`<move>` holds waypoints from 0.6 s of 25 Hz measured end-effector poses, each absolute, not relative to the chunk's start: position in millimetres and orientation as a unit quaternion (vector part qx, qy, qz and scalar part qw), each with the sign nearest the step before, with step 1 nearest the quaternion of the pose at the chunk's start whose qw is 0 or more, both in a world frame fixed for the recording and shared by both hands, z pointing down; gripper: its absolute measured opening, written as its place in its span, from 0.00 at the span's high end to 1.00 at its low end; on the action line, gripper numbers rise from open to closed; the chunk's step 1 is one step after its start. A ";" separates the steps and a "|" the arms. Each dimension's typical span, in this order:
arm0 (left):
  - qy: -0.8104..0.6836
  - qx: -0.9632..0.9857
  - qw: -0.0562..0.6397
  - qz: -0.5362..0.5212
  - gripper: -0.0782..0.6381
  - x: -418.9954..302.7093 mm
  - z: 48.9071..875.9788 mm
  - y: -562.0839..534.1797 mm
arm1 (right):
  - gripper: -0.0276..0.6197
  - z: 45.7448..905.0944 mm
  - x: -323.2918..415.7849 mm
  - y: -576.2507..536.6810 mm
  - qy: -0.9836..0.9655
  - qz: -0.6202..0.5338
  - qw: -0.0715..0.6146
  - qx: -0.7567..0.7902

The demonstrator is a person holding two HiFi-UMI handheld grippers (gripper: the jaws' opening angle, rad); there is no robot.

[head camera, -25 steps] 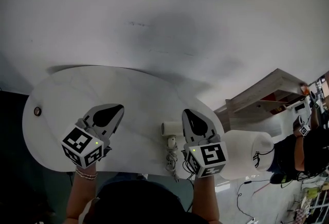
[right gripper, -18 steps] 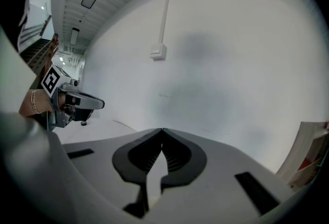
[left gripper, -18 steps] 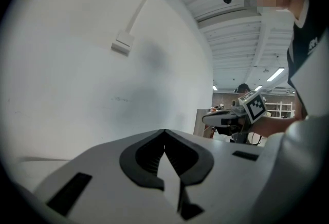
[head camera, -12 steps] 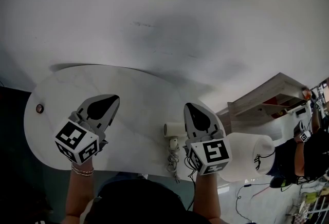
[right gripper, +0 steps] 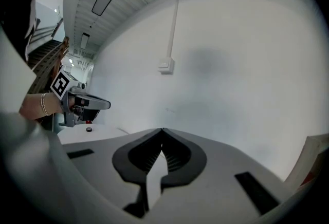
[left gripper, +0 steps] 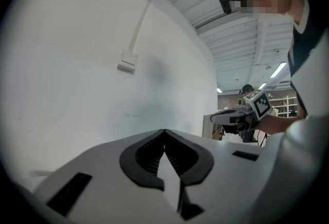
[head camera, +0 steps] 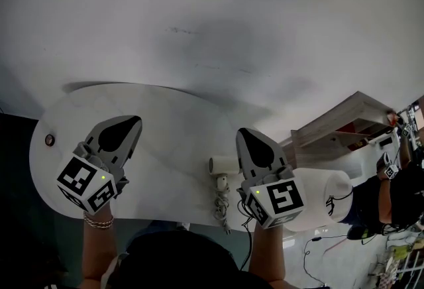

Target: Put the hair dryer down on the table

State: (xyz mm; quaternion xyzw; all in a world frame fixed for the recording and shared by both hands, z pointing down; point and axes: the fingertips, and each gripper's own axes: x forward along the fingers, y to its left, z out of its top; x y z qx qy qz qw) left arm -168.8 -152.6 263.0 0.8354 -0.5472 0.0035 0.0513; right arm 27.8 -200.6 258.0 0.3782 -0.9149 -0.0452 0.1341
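At the far left, a small dark round thing [head camera: 49,140] is sitting near the rim of the white oval table [head camera: 165,115]. Just right of it I am holding my left gripper [head camera: 134,123] over the tabletop, with a bracelet [head camera: 98,221] showing on the wrist behind it. In the left gripper view its jaws [left gripper: 164,130] are pressing tip to tip, with nothing caught between the ribbed pads. They are pointing at the bare white wall, where a switch plate [left gripper: 127,61] is hanging.

Further right, the hair dryer [head camera: 220,167] is lying on the table near its front edge. Its white barrel is pointing across the table, its handle is running toward me, and its cord [head camera: 220,207] is bunching up at the rim. No jaw is gripping it.

Just beside it on the right I am holding my right gripper [head camera: 242,134], whose body is covering one end of the barrel in the head view. In the right gripper view these jaws [right gripper: 162,129] are likewise closed together and empty.

To the right of that hand a white cylindrical thing [head camera: 321,195] is standing off the table's edge, with a wooden shelf [head camera: 344,118] behind it.
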 end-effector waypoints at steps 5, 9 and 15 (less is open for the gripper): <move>-0.563 0.826 0.028 0.025 0.87 -172.1 264.9 -149.9 | 0.93 254.9 29.1 -197.9 -0.918 -0.035 0.121 0.375; -0.563 0.825 0.026 0.030 0.87 -170.4 265.8 -147.5 | 0.93 256.6 31.7 -195.2 -0.918 -0.028 0.123 0.376; -0.560 0.828 0.030 0.025 0.87 -165.4 266.6 -145.6 | 0.93 251.6 34.1 -193.0 -0.919 -0.032 0.116 0.375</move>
